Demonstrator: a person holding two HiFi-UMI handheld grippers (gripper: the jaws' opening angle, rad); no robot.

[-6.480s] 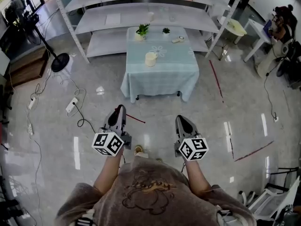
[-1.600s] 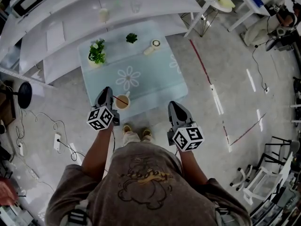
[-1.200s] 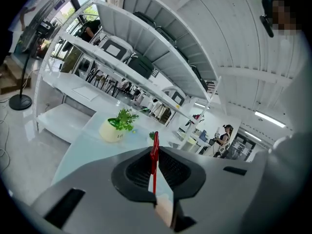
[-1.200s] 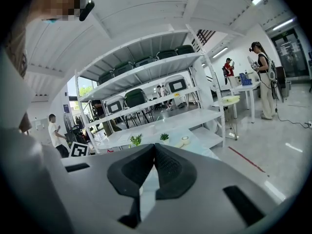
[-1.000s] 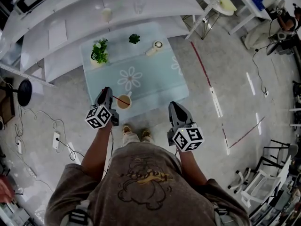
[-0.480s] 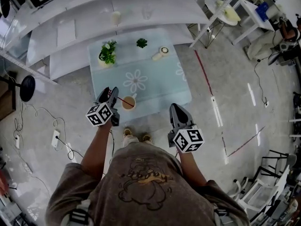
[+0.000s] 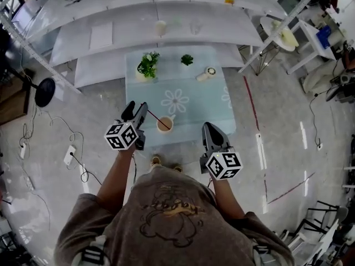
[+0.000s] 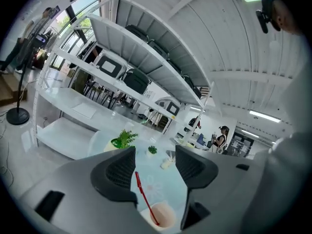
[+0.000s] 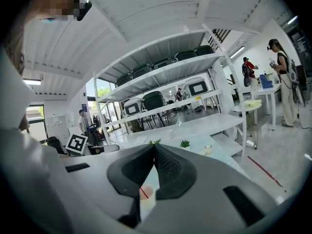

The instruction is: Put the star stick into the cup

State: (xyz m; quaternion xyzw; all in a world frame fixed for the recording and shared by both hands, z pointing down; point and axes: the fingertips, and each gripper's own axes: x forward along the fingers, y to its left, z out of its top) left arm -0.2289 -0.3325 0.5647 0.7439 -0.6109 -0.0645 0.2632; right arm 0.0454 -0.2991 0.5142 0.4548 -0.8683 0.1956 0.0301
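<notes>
Star stick [image 7: 157,119] leans in the cup [image 7: 164,126], loose between the opening left tongs [image 7: 136,110]; right tongs [image 7: 211,133] stay-free, clenched on nothing.

Table [image 7: 191,105] middle lies open; plants [image 7: 147,65] line its far edge; cup [image 7: 164,125] and leaning star stick [image 7: 156,118] stand at its near edge.

1. The person wore a loose, creased taupe-brown T-shirt [image 7: 166,195], which filled the head view at 6 o'clock.
2. Its chest bore a dark outline drawing [image 7: 166,226] with script lettering too small to read.
3. The short sleeves [image 7: 83,231] showed at 7 and 5 o'clock.
4. Black-and-white striped patches [image 7: 91,257] edged the shoulders.
5. Pale shoes [image 7: 156,160] showed at the shirt's 12 o'clock.
</notes>
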